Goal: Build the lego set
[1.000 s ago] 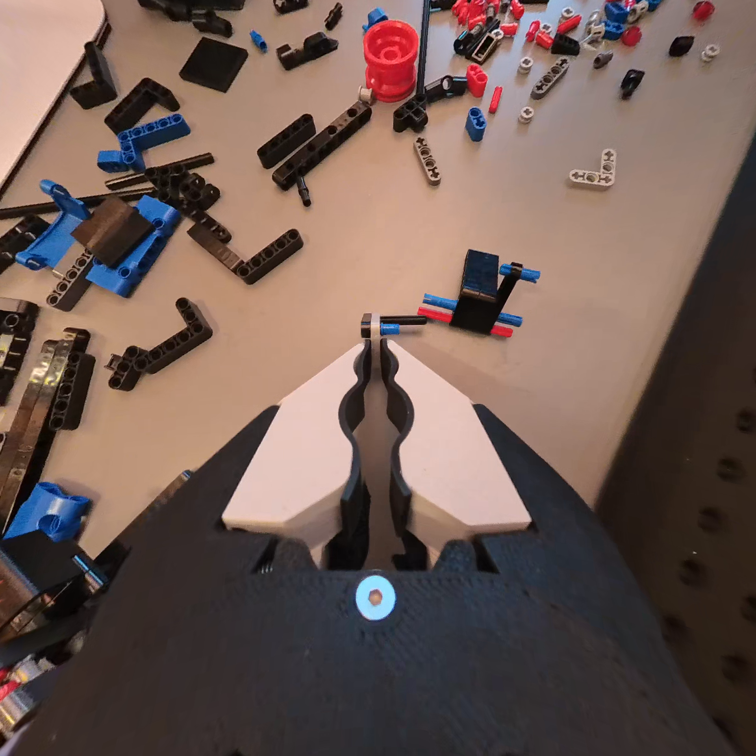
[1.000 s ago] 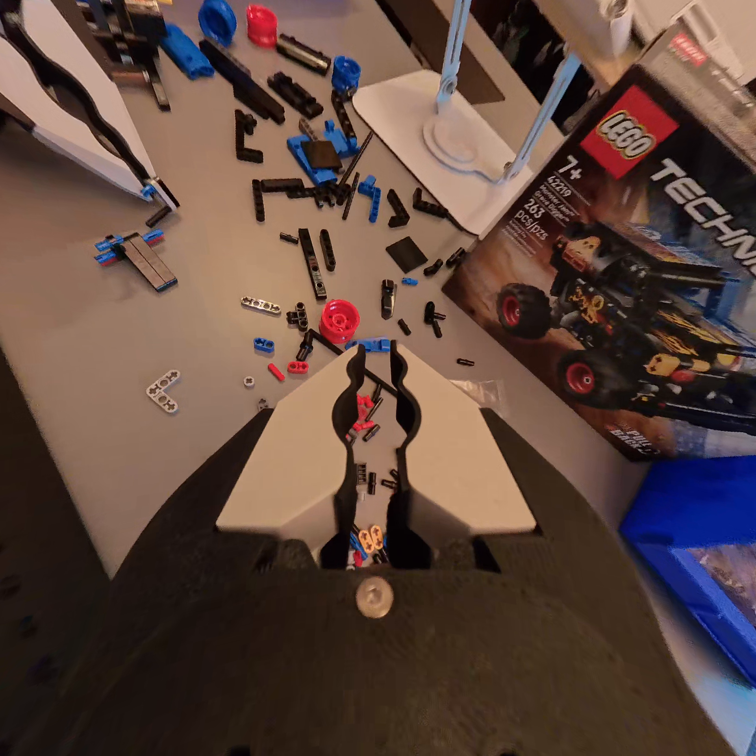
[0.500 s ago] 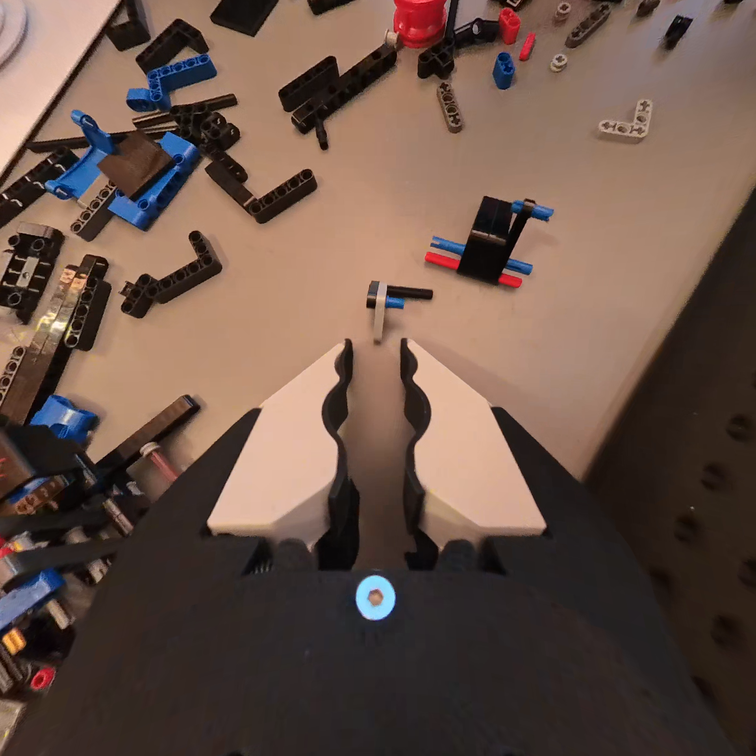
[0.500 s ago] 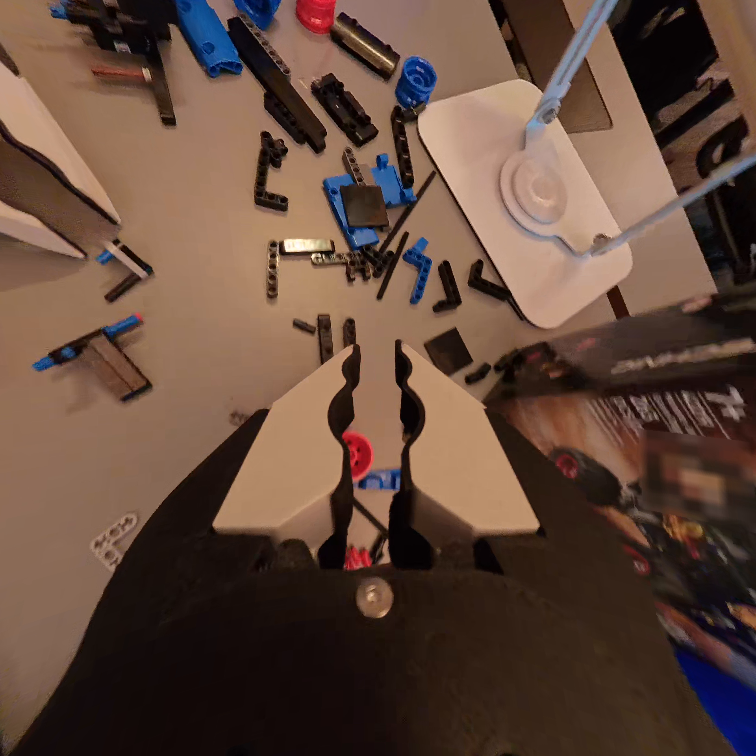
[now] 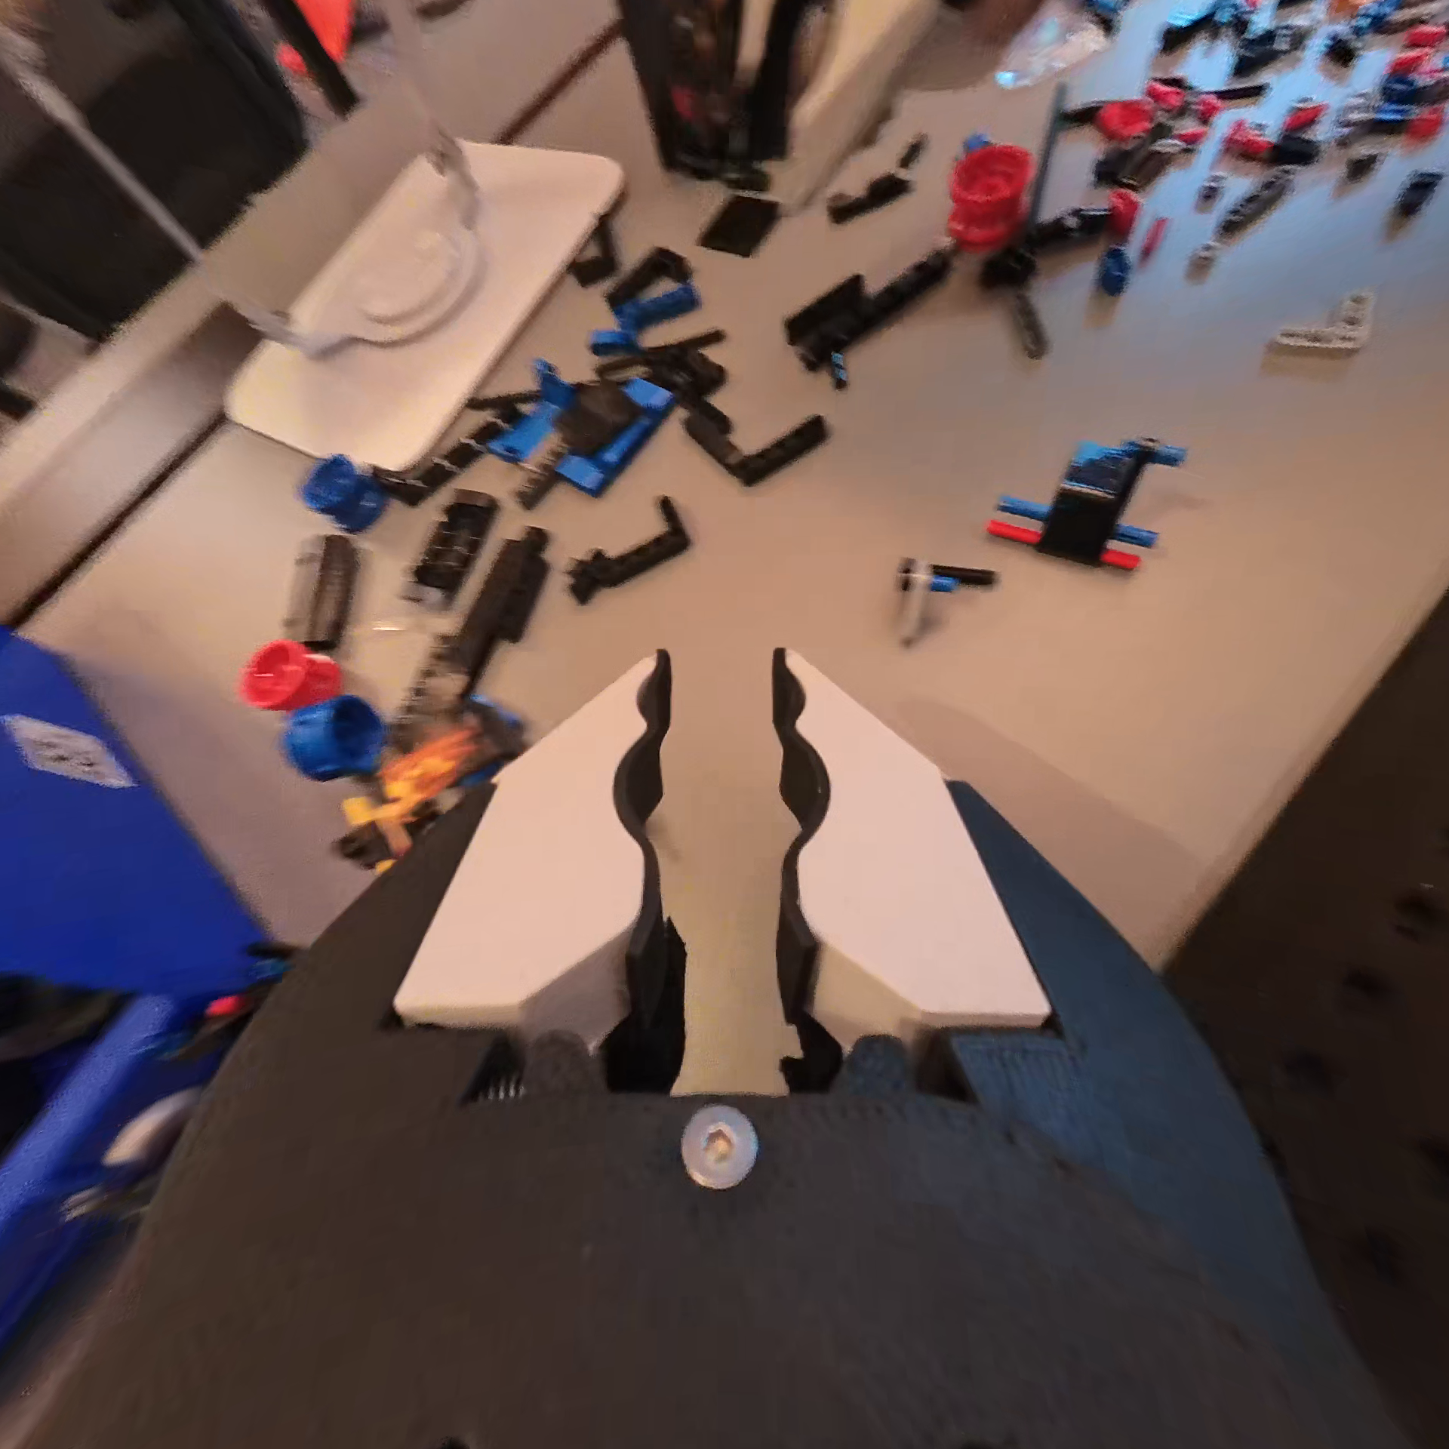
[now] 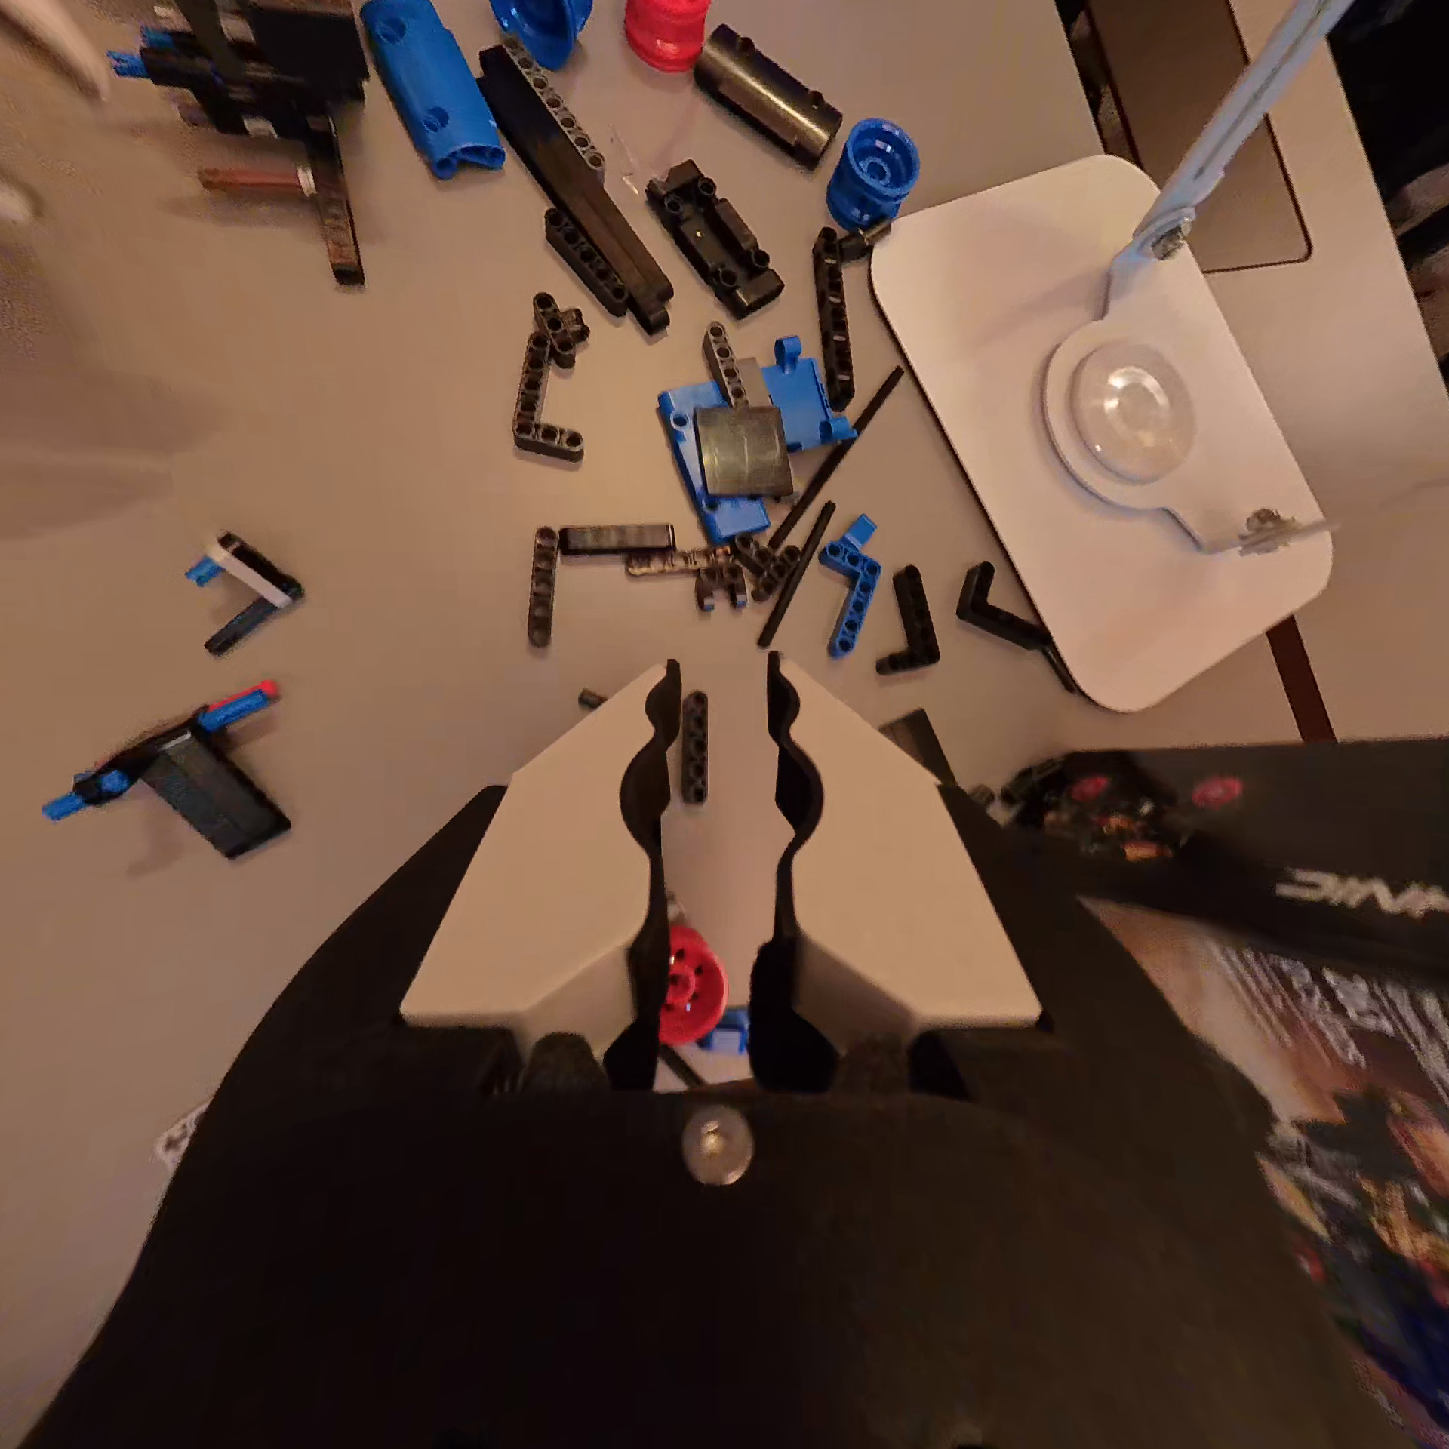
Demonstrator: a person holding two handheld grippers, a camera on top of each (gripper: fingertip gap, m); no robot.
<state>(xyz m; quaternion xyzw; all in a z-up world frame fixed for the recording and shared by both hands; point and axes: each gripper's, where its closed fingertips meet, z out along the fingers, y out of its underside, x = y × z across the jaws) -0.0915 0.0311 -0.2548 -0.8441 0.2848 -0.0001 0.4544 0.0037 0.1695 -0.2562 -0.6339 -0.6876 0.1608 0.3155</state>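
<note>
Black short beam (image 6: 694,746), a straight Technic piece w/ holes, lies on the surface (image 6: 392,470) right between the tips of the right gripper (image 6: 721,666); its long axis runs 12-to-6, i.e. along the jaws, closer to the 9 o'clock finger. Right jaws are spread apart w/ nothing in them, so that gripper is by far the nearer one, and probably it needs only a drop and a squeeze across the beam's narrow width. Left gripper (image 5: 721,659) also has its jaws released and empty, hovering over bare surface; the small pin-and-axle sub-assembly (image 5: 937,584) sits at approx. 1 o'clock from its tips, clear of them, and the black block w/ blue and red pins (image 5: 1086,510) lies farther out at 2 o'clock. Counts, right wrist view: 1 short beam between the tips, 1 red wheel hub (image 6: 690,984) glimpsed low in the gap, 1 more red hub (image 6: 666,31) at the top edge, 2 blue hubs (image 6: 870,168), 1 lamp base (image 6: 1098,439) at 2 o'clock, 1 set box (image 6: 1254,847) at 3–4 o'clock. Loose black beams are too many and too overlapped to count surely.
</note>
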